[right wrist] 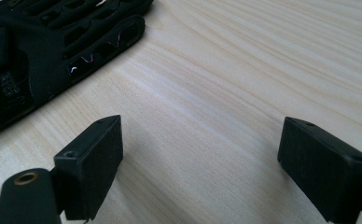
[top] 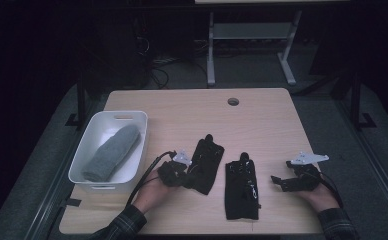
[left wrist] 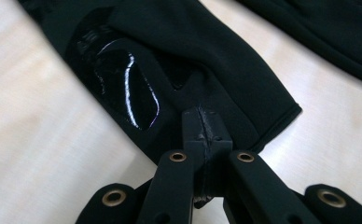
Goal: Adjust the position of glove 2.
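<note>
Starting at the left edge of the table [top: 262, 107], there's a white bin [top: 95, 131] with a rolled grey towel [top: 112, 152] lying in it, so that corner is pretty much taken and the bin wall sits close to the left hand's cable. Next over, the left gripper [top: 188, 176] is clamped down on the edge of the left glove [top: 205, 164]; in the left gripper view its jaws are pinched together right at the hem of the glove [left wrist: 207, 60], near a shiny patch, which looks to me like a grab by the cuff so it can be lifted or dragged. That glove lies tilted, fingers pointing away from the person. Just beside it, not touching as far as I can tell, is the right glove [top: 242, 189], flat and straight. Then the right gripper [top: 277, 181] sits on bare wood, jaws spread wide with nothing between them, and the right glove [right wrist: 39, 56] is off to one side of it. Plenty of free tabletop behind the gloves and toward the far edge with the cable hole [top: 233, 101], so that's the easy direction to move.
</note>
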Available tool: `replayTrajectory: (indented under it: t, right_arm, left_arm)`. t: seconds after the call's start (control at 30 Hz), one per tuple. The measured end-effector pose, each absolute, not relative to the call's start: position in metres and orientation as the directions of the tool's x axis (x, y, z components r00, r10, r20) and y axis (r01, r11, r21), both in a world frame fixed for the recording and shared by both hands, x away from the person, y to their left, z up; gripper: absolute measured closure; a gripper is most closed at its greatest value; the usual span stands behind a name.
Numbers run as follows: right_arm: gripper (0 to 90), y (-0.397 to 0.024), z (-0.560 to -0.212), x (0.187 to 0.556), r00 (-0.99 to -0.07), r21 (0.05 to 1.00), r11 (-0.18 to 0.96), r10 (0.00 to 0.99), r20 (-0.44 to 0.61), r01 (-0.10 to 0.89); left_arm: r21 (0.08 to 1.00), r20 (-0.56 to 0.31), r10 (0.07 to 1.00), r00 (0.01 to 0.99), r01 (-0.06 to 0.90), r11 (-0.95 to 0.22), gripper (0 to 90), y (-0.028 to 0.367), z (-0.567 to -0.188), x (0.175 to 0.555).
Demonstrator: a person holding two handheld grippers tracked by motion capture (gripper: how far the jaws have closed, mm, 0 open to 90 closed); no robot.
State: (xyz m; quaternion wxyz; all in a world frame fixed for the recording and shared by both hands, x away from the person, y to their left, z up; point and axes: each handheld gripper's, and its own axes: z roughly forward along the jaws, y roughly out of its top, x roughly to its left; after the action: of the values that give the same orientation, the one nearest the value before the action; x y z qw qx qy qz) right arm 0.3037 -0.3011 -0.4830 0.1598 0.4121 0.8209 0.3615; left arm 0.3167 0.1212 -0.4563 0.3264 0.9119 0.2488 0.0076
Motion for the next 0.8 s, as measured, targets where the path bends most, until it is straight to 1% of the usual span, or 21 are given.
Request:
replayTrajectory:
  t: [0.13,0.23,0.27,0.3,0.37,0.4,0.43,0.63,0.73,0.8]
  right_arm:
    - [13.2,-0.301,-0.483,0.304,-0.605,0.725,0.397,0.796,0.034,0.563]
    - [11.2,-0.300,-0.483,0.305,-0.603,0.721,0.400,0.797,0.031,0.566]
    - [11.7,-0.299,-0.483,0.305,-0.602,0.720,0.398,0.798,0.035,0.569]
    - [14.5,-0.299,-0.482,0.305,-0.605,0.716,0.403,0.795,0.035,0.570]
    - [18.2,-0.299,-0.480,0.305,-0.614,0.708,0.414,0.788,0.036,0.572]
    - [21.1,-0.298,-0.478,0.305,-0.621,0.702,0.415,0.783,0.048,0.578]
    - [26.2,-0.297,-0.477,0.305,-0.634,0.701,0.418,0.771,0.063,0.578]
    - [59.3,-0.273,-0.461,0.294,-0.726,0.724,0.459,0.682,0.085,0.515]
    - [71.4,-0.256,-0.455,0.289,-0.765,0.738,0.463,0.634,0.111,0.490]
    - [77.2,-0.244,-0.454,0.287,-0.788,0.738,0.474,0.602,0.125,0.480]
  left_arm:
    - [0.599,-0.176,0.442,0.879,0.453,-0.661,89.6,0.124,-0.457,0.302]
    - [0.591,-0.189,0.422,0.887,0.446,-0.673,89.5,0.125,-0.456,0.293]
    - [0.590,-0.192,0.414,0.890,0.441,-0.676,89.5,0.124,-0.456,0.290]
    - [0.583,-0.183,0.404,0.896,0.430,-0.689,89.5,0.125,-0.454,0.288]
    - [0.597,-0.177,0.395,0.901,0.418,-0.685,89.4,0.126,-0.450,0.287]
    - [0.615,-0.187,0.406,0.894,0.429,-0.661,89.4,0.127,-0.448,0.287]
    - [0.627,-0.184,0.409,0.894,0.427,-0.651,89.4,0.128,-0.445,0.289]
    - [0.660,-0.145,0.448,0.882,0.423,-0.621,89.4,0.126,-0.437,0.308]
    - [0.660,-0.131,0.451,0.883,0.417,-0.625,89.4,0.123,-0.438,0.317]
    - [0.647,-0.125,0.453,0.883,0.418,-0.637,89.4,0.119,-0.441,0.324]
